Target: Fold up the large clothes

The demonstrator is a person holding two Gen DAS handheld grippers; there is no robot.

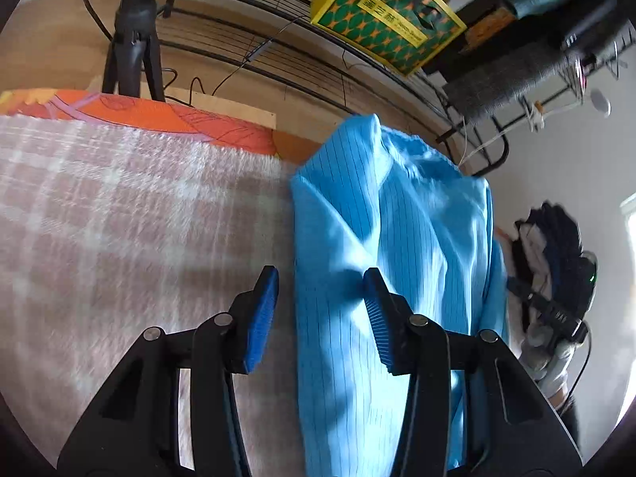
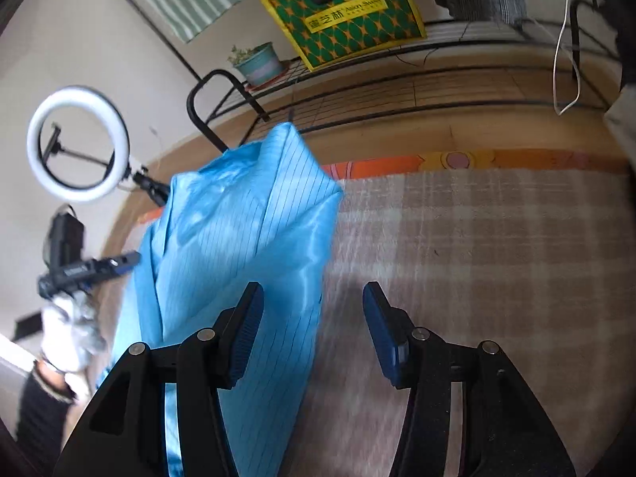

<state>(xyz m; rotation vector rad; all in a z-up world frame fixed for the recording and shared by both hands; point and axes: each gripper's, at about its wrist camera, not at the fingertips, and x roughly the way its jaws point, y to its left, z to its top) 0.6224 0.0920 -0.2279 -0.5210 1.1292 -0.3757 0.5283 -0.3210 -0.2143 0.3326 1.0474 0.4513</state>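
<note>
Both the left tongs [image 1: 320, 278] and the right tongs [image 2: 314, 292] stood released, gripping nothing, while the blue pinstriped garment [image 1: 397, 238] lay bunched between them on the pink plaid blanket [image 1: 119, 206] covering the bed.

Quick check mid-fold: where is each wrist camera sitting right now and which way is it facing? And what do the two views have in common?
Left wrist: sits behind the left tongs, angled down at the plaid blanket and the blue garment; the other gloved hand shows at right.
Right wrist: sits behind the right tongs, angled down at the same scene, with a ring light at left; the other gloved hand shows at lower left.
Shared: garment, blanket, the yellow-green box and the wire rack.
</note>
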